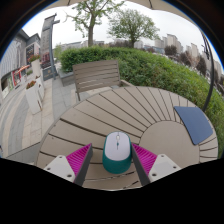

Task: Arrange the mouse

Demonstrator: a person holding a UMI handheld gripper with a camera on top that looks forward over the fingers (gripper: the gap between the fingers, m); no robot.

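Gripper [117, 160]: two fingers with magenta pads [79, 158], spread wide, low over the near edge of the table. Nothing clamped; a gap shows at each side between pad and mouse. Mouse [117, 151]: white top, teal lower body, lying flat on the table between the fingers, its long axis running along them, its front end reaching just past the fingertips. Table [120, 115]: round, of pale wooden slats running away from the gripper, fanned in appearance, with dark gaps between the boards. Mat [195, 125]: dark blue-grey, flat, roughly rectangular with rounded corners, lying on the table's right part, well apart from the mouse and beyond the right finger. Bench [97, 76]: slatted wood, same pale tone as the table, standing just beyond the table's far edge, backrest upright. Paving [25, 115]: light slabs to the left of table and bench, running off toward buildings. Hedge [150, 68]: dense green, behind the bench and curving round the right side of the table. Trees [120, 22]: two, rising behind the hedge. Buildings [30, 50]: low rows at left and far right, under an overcast sky; details too small to tell.
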